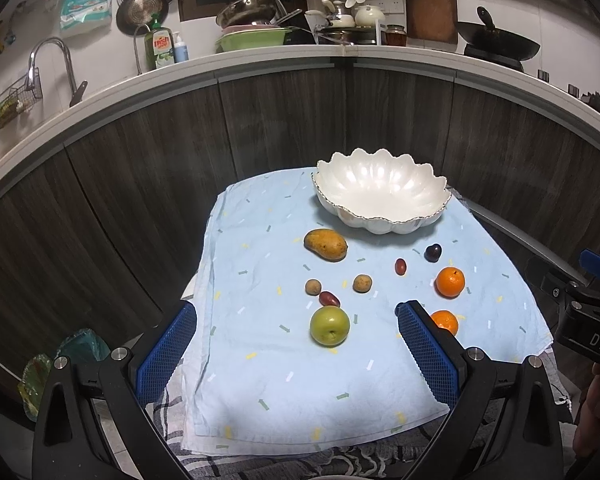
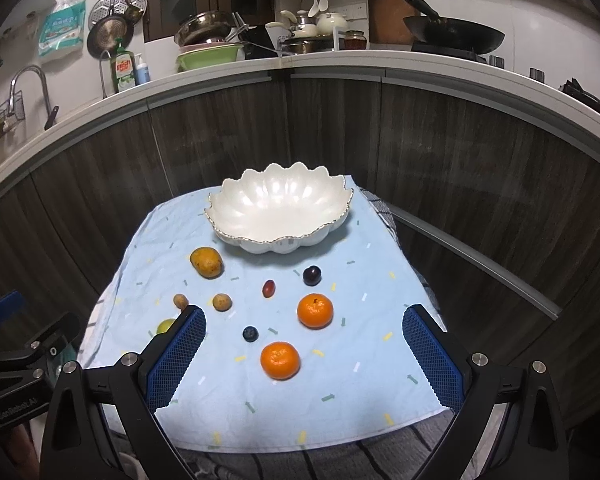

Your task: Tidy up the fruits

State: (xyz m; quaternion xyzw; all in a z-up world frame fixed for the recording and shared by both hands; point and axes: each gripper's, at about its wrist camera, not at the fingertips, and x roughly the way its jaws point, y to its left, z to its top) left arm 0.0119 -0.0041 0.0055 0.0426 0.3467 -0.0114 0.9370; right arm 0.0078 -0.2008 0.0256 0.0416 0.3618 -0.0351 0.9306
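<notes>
A white scalloped bowl (image 1: 382, 196) (image 2: 280, 210) stands empty at the far end of a light blue cloth (image 1: 260, 380) (image 2: 340, 380). Loose on the cloth lie a mango (image 1: 325, 244) (image 2: 207, 262), a green apple (image 1: 329, 325), two tangerines (image 2: 315, 311) (image 2: 280, 360), a dark plum (image 2: 312, 275), red dates (image 1: 400, 266), two small brown fruits (image 1: 362, 283) and a blueberry (image 2: 250, 334). My left gripper (image 1: 296, 344) is open and empty, just short of the apple. My right gripper (image 2: 304, 348) is open and empty, around the near tangerine's sides from above.
Dark cabinet fronts (image 1: 140, 184) curve behind the cloth, under a white counter (image 1: 260, 60) with dishes, a sink tap and a wok. A checked cloth (image 2: 380, 456) lies under the blue one. The right gripper's body (image 1: 588, 308) shows at the left view's right edge.
</notes>
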